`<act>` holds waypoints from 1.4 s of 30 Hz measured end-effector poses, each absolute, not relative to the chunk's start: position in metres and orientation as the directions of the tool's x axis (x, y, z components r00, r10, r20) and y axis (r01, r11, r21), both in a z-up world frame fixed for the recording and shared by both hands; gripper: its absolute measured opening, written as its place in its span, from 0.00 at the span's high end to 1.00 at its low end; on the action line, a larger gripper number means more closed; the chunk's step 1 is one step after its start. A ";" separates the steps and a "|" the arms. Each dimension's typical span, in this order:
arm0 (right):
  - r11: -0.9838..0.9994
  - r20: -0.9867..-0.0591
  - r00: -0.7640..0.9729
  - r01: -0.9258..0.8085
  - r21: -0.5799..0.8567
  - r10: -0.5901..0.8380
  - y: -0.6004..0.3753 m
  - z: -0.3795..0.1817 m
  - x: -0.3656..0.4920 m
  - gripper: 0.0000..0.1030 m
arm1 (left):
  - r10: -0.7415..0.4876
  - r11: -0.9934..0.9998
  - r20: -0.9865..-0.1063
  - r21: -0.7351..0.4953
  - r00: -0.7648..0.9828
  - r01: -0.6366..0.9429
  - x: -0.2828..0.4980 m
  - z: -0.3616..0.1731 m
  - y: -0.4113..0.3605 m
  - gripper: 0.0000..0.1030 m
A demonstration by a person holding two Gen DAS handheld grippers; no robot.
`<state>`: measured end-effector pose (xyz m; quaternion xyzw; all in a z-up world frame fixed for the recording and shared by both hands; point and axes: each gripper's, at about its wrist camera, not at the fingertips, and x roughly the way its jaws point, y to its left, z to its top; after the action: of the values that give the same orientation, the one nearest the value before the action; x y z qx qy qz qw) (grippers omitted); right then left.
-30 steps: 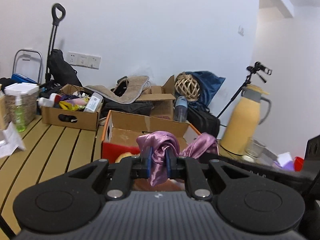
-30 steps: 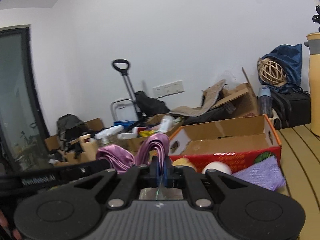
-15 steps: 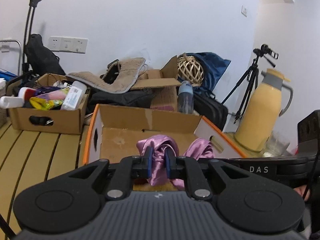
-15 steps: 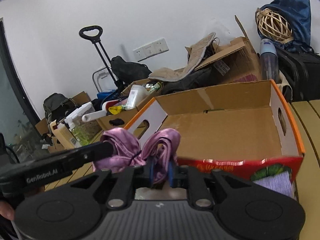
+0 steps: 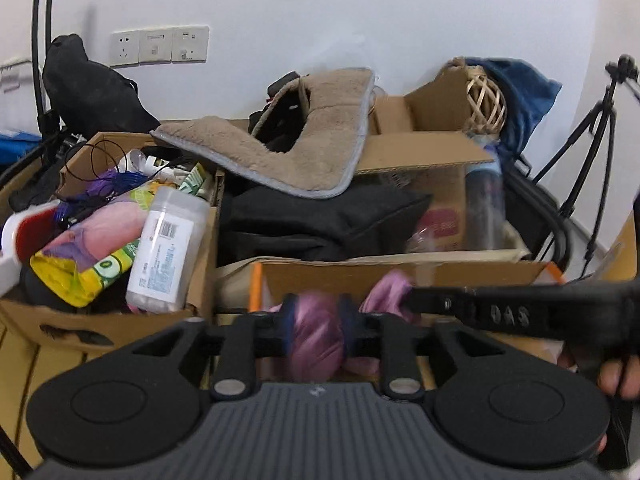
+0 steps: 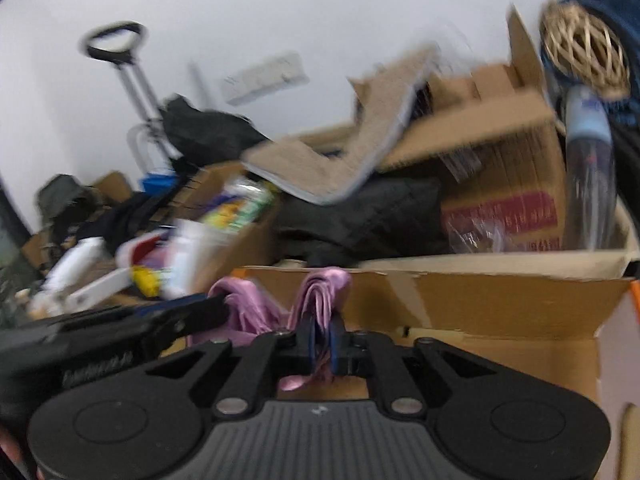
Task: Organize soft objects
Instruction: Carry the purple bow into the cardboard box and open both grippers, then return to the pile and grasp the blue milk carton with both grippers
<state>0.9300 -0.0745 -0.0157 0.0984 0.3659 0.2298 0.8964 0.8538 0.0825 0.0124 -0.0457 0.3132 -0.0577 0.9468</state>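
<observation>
1. Both claws are carrying one pink satin cloth (image 5: 316,340) over the orange-rimmed cardboard box (image 6: 500,304).
2. Left claw (image 5: 316,334): jaws are opening, cloth bunched between the blue pads; contact looks loosening, blurred.
3. Right claw (image 6: 320,340): jaws are parting slightly from a narrow gap, a folded cloth end between them.
4. Judging progress: cloth is arriving at the box, release is starting; it is not yet lying inside.
5. Beyond, far: grey-edged fleece pad (image 5: 288,152) and black fabric (image 5: 320,216) are sitting unsorted.
</observation>
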 end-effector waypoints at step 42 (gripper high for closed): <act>0.955 -0.201 0.936 -0.265 0.132 0.288 -0.212 0.011 0.366 0.12 | -0.156 0.985 -0.256 0.035 0.954 0.171 0.304 0.041 0.058 0.00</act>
<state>0.3662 -0.2120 0.0107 0.0515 0.1099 0.1406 0.9826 0.3045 0.0583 0.0406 0.0283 0.1272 -0.0828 0.9880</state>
